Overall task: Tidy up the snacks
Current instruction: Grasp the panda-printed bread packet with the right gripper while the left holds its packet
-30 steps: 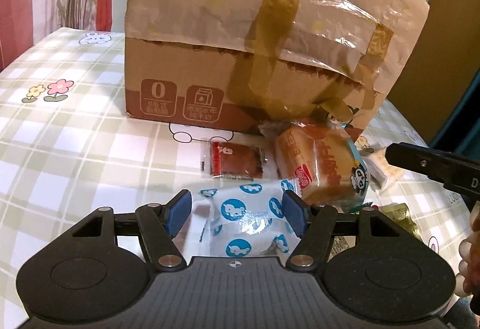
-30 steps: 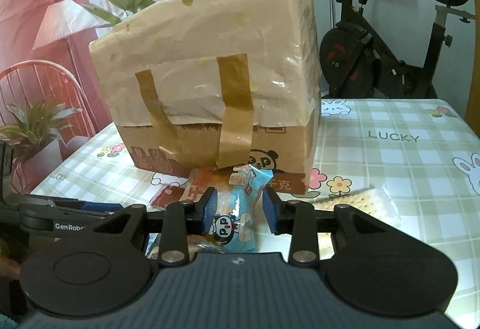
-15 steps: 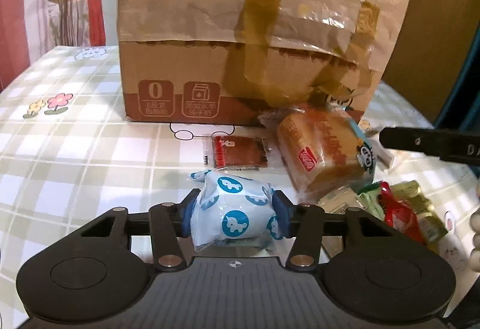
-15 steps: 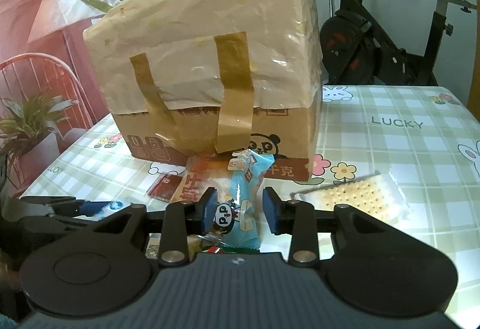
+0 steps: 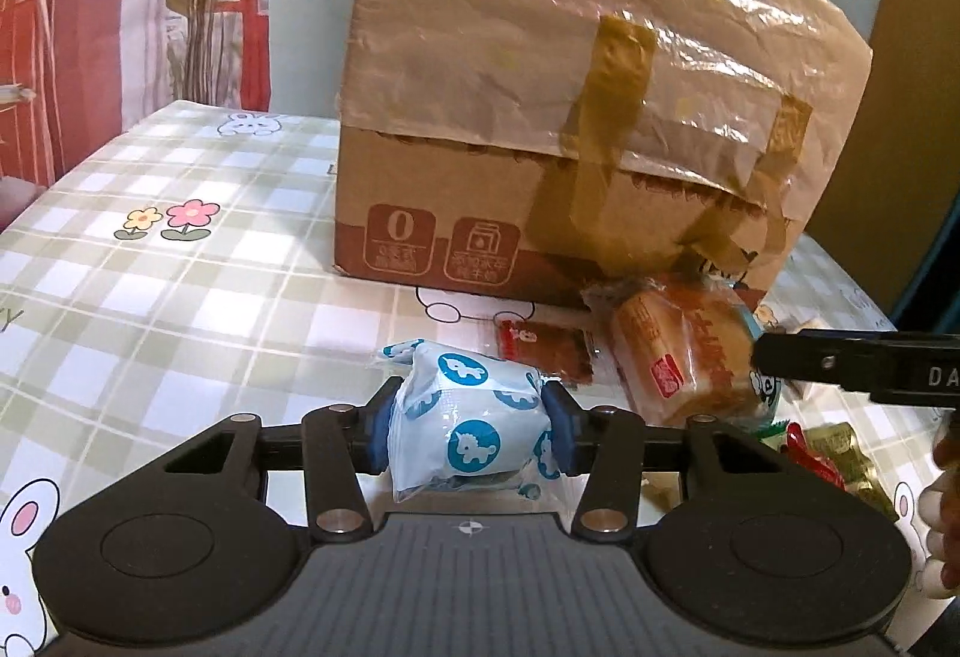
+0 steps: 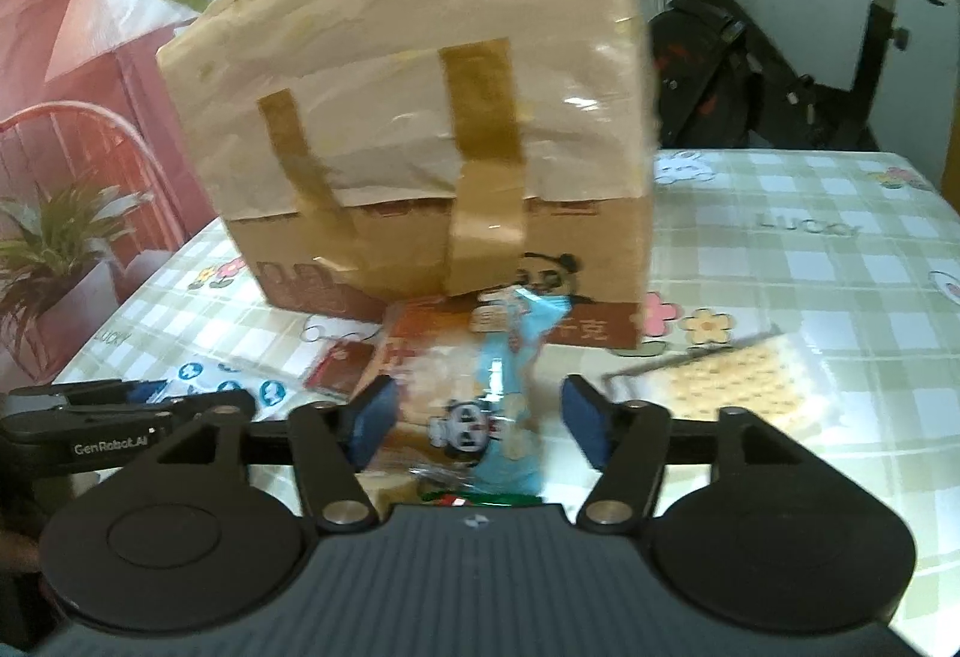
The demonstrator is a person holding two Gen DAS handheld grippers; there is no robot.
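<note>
Snacks lie in a loose pile on the worktop (image 5: 180, 297), against the front of a taped cardboard box (image 5: 570, 117). Left hand-held gripper (image 5: 468, 432): level, pointing toward the box, pads pressed into both sides of a white pouch (image 5: 465, 426) with blue unicorn dots; whether the pouch clears the worktop cannot be told. Beyond it, flat on the cloth, a red sachet (image 5: 543, 351); to its right a wrapped bread loaf (image 5: 684, 357) leaning at the box.

Right hand-held gripper (image 6: 477, 420): level, jaws wide apart, gripping nothing. A blue panda packet (image 6: 510, 399) stands between the pads, clear of both. A cracker pack (image 6: 732, 387) lies just right of the right pad. Right view is motion-blurred.

Red and gold wrappers (image 5: 834, 453) sit at the pile's right edge.
</note>
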